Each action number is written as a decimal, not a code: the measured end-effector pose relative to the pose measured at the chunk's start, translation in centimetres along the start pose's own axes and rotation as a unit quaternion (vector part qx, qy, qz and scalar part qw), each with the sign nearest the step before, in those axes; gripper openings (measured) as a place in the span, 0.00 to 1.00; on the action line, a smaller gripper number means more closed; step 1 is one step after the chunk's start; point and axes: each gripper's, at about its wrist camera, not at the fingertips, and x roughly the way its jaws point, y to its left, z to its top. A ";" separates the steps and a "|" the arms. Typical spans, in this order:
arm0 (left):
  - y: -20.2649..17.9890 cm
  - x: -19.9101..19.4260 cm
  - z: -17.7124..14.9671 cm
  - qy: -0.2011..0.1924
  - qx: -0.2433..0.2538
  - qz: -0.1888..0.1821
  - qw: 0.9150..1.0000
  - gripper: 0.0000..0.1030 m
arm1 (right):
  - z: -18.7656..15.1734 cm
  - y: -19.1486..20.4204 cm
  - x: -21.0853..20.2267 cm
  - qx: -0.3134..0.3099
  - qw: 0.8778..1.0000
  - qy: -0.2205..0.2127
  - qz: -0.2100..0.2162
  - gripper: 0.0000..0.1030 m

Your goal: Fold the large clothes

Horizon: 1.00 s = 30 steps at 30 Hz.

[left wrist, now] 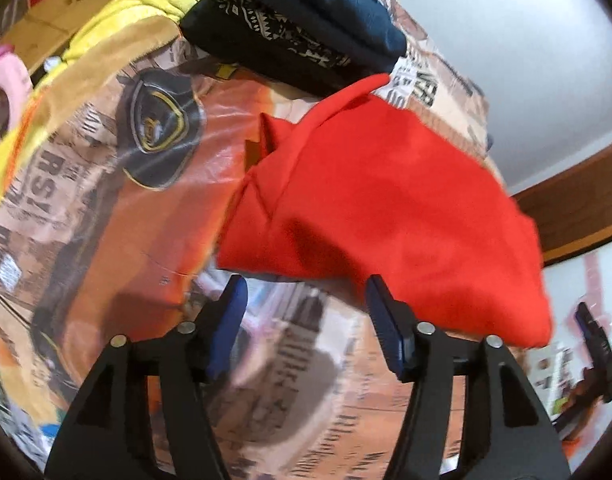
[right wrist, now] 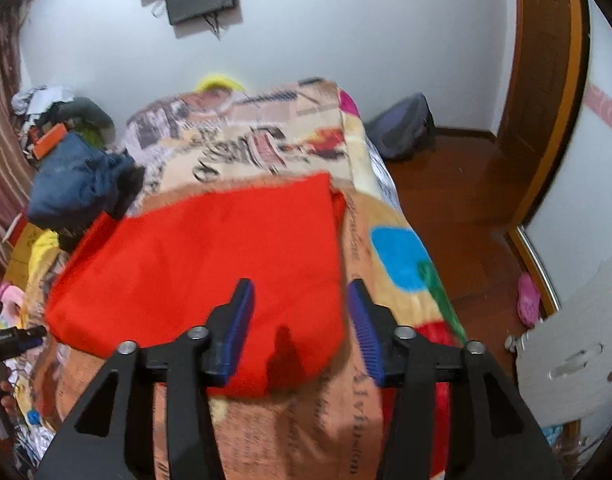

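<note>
Printed blanket [right wrist: 266, 148] under red garment [right wrist: 210, 264]

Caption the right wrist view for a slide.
Right gripper open above the folded red garment lying on the printed blanket, dark clothes pile behind.

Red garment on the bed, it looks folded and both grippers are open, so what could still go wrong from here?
1. The red garment lies near the bed's edge, over the wood floor; a nudge might send it sliding off.
2. The right gripper hangs open just above the garment's near corner; its pads could snag the cloth and undo the fold.
3. The dark clothes pile touches the garment's far tip, so it may topple onto the fold.
</note>
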 end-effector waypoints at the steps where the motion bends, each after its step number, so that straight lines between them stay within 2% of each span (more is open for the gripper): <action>1: -0.2 0.2 0.2 0.003 -0.005 -0.006 1.000 0.60 | 0.3 0.5 0.0 0.000 1.000 -0.008 0.003 0.62; 3: -0.4 1.0 0.6 0.012 -0.017 -0.017 1.000 0.60 | 1.0 1.9 0.4 -0.001 1.000 -0.018 0.014 0.68; 5: -0.6 1.8 0.8 0.024 -0.030 -0.029 0.999 0.60 | 1.2 3.1 1.2 -0.007 0.999 -0.012 0.029 0.68; 10: -0.4 5.0 1.1 0.074 -0.085 -0.099 0.989 0.60 | 0.5 6.9 4.5 -0.053 0.996 0.033 0.059 0.68; 13: -0.1 6.1 1.6 0.072 -0.107 -0.116 0.985 0.63 | -0.5 8.5 7.0 -0.080 0.992 0.069 0.069 0.68; 16: 0.2 6.6 2.4 0.060 -0.119 -0.119 0.984 0.64 | -1.9 9.2 9.1 -0.095 0.988 0.104 0.066 0.68; 18: 0.7 7.0 3.0 0.047 -0.132 -0.113 0.984 0.65 | -2.4 9.2 9.6 -0.105 0.987 0.105 0.057 0.69; 21: 2.1 7.6 4.0 0.020 -0.163 -0.079 0.983 0.65 | -2.9 8.9 9.4 -0.118 0.987 0.097 0.052 0.69; 24: 3.2 8.4 4.7 0.011 -0.197 -0.091 0.976 0.65 | -2.8 8.5 9.4 -0.115 0.987 0.097 0.059 0.70; 27: 2.8 8.5 5.2 0.007 -0.189 -0.095 0.977 0.64 | -2.3 8.4 9.6 -0.109 0.986 0.107 0.059 0.70; 29: 2.5 8.4 5.3 0.002 -0.177 -0.089 0.980 0.52 | -1.7 8.6 9.6 -0.109 0.986 0.117 0.057 0.70; 30: 2.0 8.3 5.5 -0.002 -0.162 -0.078 0.984 0.42 | -1.4 8.8 9.5 -0.108 0.985 0.119 0.059 0.70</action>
